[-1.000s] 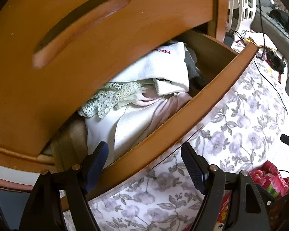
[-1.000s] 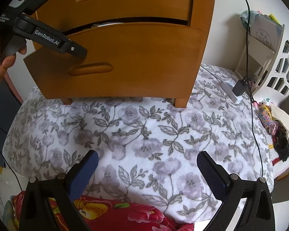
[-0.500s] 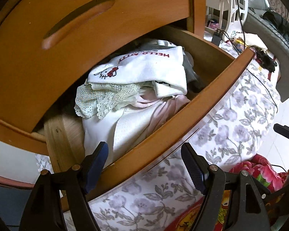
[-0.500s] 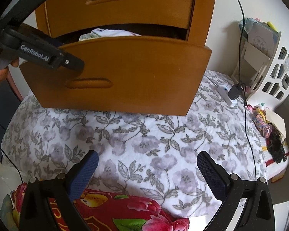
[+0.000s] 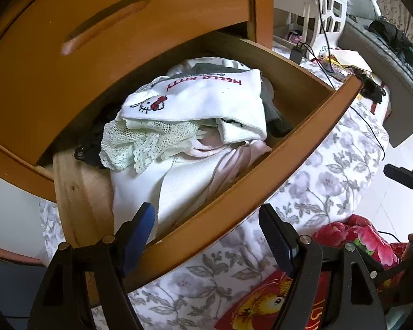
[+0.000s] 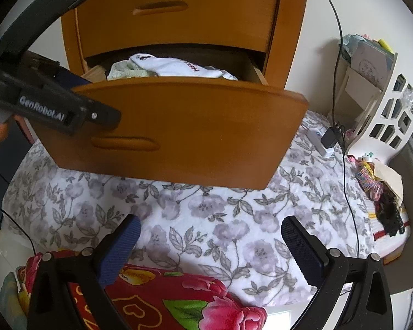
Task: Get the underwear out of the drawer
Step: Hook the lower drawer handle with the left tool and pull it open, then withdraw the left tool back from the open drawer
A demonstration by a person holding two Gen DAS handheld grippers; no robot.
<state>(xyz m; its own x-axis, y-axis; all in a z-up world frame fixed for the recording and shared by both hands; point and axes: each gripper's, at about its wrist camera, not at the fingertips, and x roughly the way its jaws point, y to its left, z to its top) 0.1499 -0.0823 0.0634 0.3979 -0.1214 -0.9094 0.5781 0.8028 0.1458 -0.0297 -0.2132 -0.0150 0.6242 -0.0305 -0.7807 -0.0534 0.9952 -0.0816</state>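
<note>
Left gripper (image 5: 206,236) hung wide open and empty, its jaws straddling the drawer (image 5: 261,181) front, which stood between them and the underwear (image 5: 195,101) heaped just beyond. Right gripper (image 6: 210,247) gaped empty too, over the floral bedspread (image 6: 220,220), red blanket (image 6: 179,299) nearest, drawer farther off.

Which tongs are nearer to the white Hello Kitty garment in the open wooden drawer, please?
Left. The left tongs straddle the drawer front just below the white Hello Kitty garment; the right tongs hover back over the floral bedspread.
</note>
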